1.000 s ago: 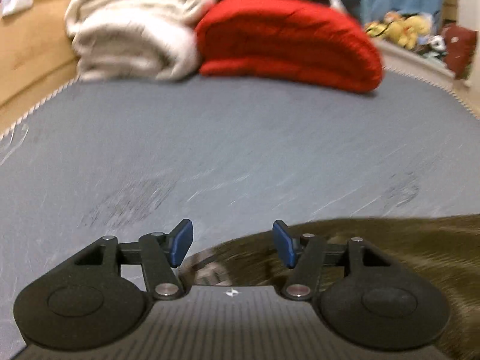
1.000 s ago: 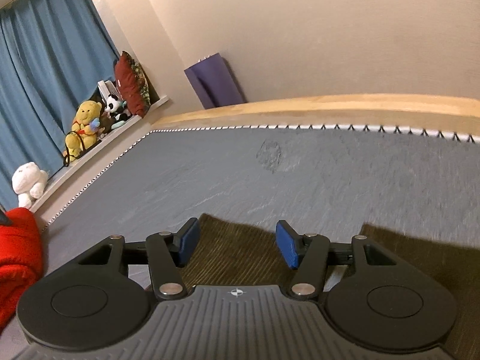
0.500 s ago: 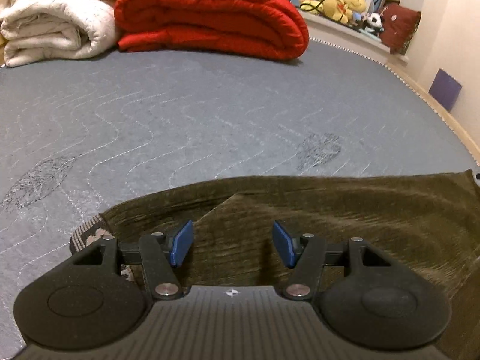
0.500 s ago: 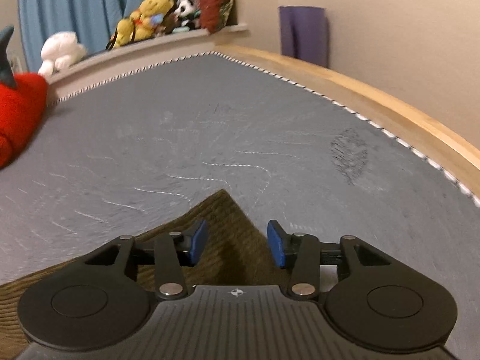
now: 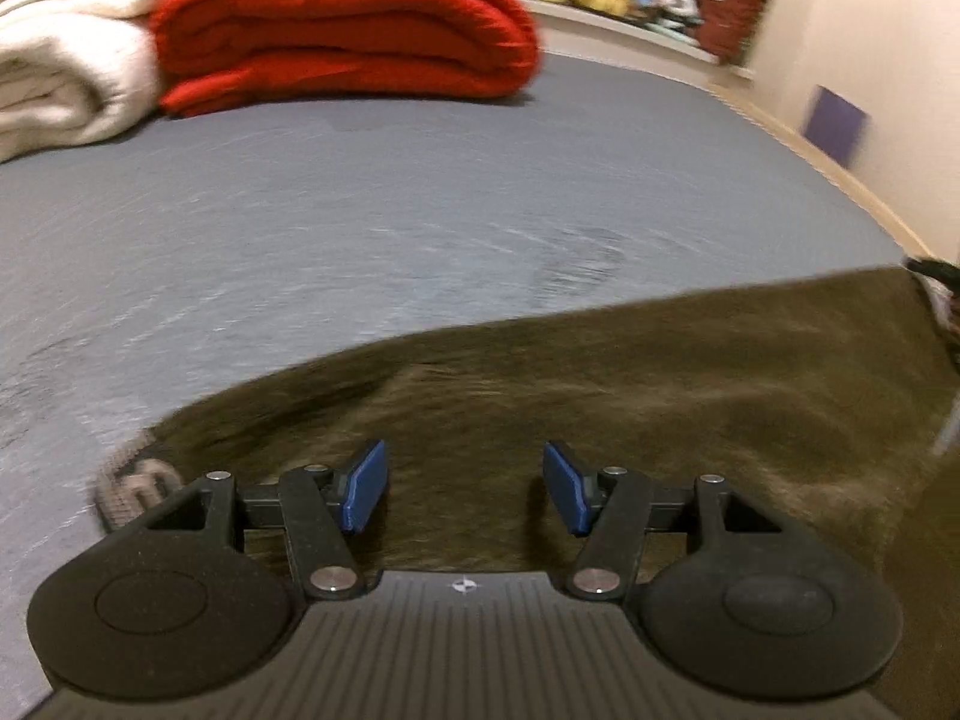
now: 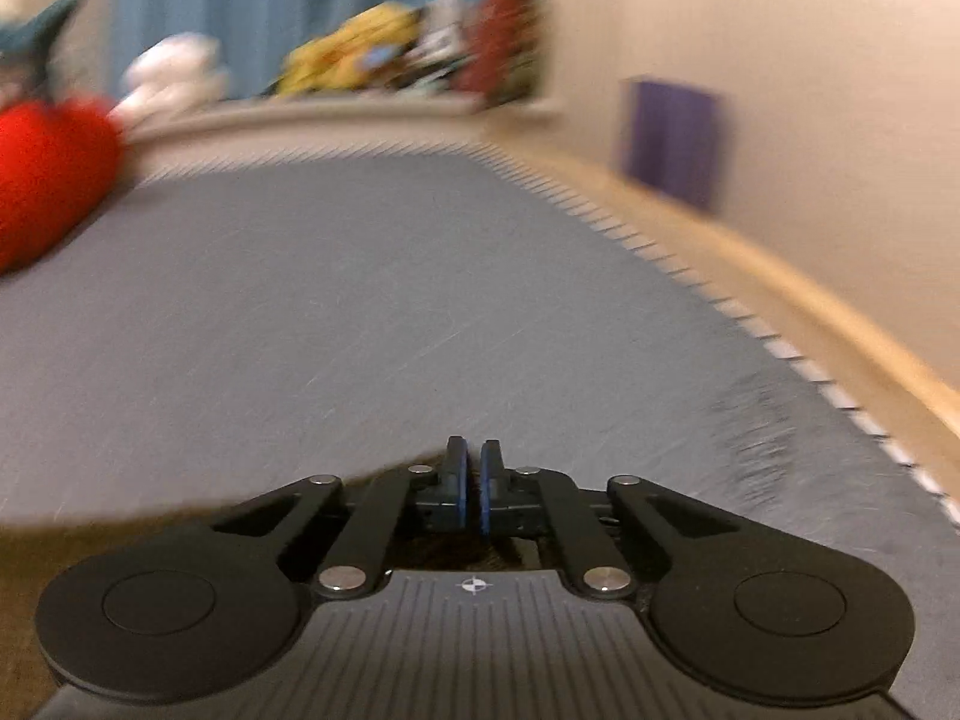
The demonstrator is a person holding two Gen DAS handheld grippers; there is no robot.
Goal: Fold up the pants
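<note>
The olive-brown pants (image 5: 630,384) lie flat on the grey mattress (image 5: 360,228), stretching from lower left to the right edge in the left wrist view. Their patterned waistband (image 5: 129,489) shows at the left. My left gripper (image 5: 462,492) is open and hovers over the fabric near that end, holding nothing. In the right wrist view my right gripper (image 6: 474,480) is shut on a corner of the pants (image 6: 90,531), whose cloth shows below and to the left of the jaws.
A folded red blanket (image 5: 348,30) and a white blanket (image 5: 60,72) sit at the far side of the mattress. Stuffed toys (image 6: 360,60) line a ledge by a blue curtain. A wooden bed edge (image 6: 840,312) and a purple mat (image 6: 672,141) are on the right.
My right gripper has closed on the pants corner; it was open half a second ago. My left gripper has shifted over the pants near the waistband and stays open.
</note>
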